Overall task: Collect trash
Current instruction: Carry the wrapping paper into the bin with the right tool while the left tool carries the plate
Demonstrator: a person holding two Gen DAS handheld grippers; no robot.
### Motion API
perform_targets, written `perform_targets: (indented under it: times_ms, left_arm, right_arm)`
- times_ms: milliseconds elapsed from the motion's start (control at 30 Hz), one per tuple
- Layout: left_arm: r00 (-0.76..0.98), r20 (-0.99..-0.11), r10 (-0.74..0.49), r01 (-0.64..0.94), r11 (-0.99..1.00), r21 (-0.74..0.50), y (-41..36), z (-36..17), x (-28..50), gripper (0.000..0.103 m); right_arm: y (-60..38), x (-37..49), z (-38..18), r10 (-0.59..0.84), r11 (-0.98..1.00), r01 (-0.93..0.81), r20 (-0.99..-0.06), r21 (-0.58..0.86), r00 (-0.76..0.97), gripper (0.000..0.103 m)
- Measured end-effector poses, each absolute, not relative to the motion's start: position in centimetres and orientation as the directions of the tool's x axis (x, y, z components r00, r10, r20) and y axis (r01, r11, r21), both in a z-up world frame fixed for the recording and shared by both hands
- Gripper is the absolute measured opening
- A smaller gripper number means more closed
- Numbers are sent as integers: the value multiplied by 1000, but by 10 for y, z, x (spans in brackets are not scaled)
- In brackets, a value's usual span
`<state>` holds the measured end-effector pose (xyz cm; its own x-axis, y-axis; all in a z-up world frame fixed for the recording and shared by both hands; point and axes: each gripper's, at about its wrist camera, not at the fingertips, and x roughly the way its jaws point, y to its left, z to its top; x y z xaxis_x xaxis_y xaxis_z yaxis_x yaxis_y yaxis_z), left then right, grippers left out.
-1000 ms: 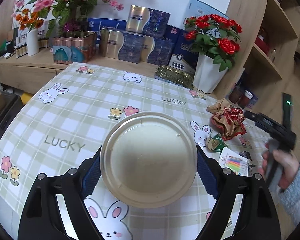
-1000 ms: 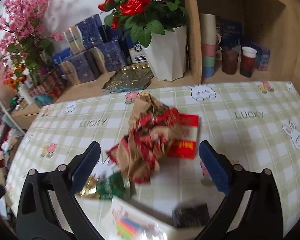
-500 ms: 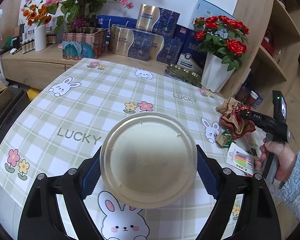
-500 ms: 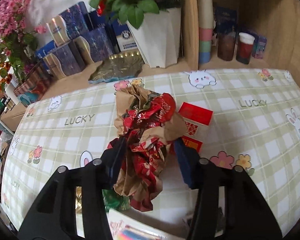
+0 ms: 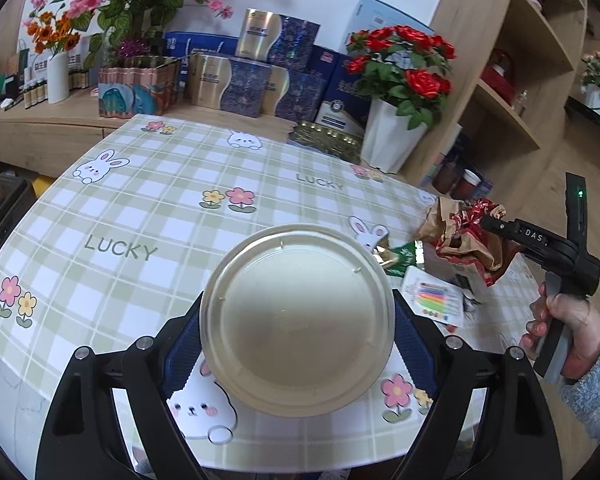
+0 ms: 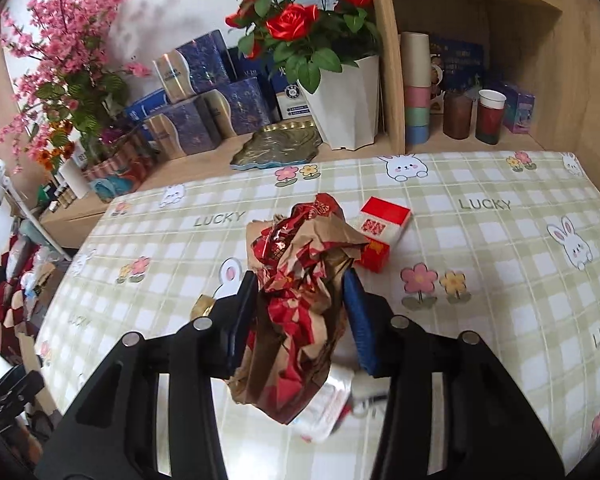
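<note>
While the crumpled red-and-brown wrapper (image 6: 300, 300) hangs between our right tool's (image 6: 300, 308) blue pads, its long axis runs along the fingers, from the tips back toward the camera, and its lower end droops over the counter (image 6: 500, 272). The jaws are closing, with both pads already pressing into the paper, so we judge the pinch good enough to carry. Seen from the left wrist, the wad sits off to the right of our left tool (image 5: 298, 340), near but apart from it. That left tool is spread wide and clamped on the rim of a round, shallow gold dish (image 5: 298, 324), which faces up and looks empty. Our next move turns on this: the wrapper must travel leftward to reach the dish, with the right hand (image 5: 560, 328) doing the carrying. Other litter stays on the counter: a red-and-white box (image 6: 380, 236) just beyond the wrapper, a green foil packet (image 5: 400, 256) and a candle card (image 5: 434, 298) beside the dish.
</note>
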<state>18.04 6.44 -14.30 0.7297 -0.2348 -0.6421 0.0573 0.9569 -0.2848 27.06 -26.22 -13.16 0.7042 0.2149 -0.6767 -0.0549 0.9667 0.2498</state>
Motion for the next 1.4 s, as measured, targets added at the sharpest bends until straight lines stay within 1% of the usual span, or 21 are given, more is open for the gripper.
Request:
perform_targets:
  times_ms: [200,400,533,833,900,1100,1400]
  left_arm:
    - [735,-625,-262,94,953,-288,53,-131,157,83]
    - [739,-609,-287,130,949,-288,42,-121,132,83]
    - [740,-601,-301,153,946,-286,36,-116,118,83]
    - [740,-588,-328,188,939,-287,29,-108,87,83]
    - [737,-588,-332,195,938,-285,29,-108,81,83]
    - [735,-584,-345,206,934,-293,28,-109,68,83]
    - [720,-588,-368,228,926,-301,26,-120,48,83]
  right_arm:
    - [-267,228,-115,233,962,-76,-648,261,725,45]
    - [-274,185,-92,256,953,-97,-593,287,763,45]
    - [-280,163,-77,248,956,-105,-561,275,790,45]
    - [-279,107,-72,290,947,-151,-550,284,783,45]
    - [-274,91,-78,305,943,-162,-560,291,770,45]
    - [-258,50,-104,341,935,-186,-628,301,699,45]
    - [-222,-6,-149,363,931,-251,-729,264,580,45]
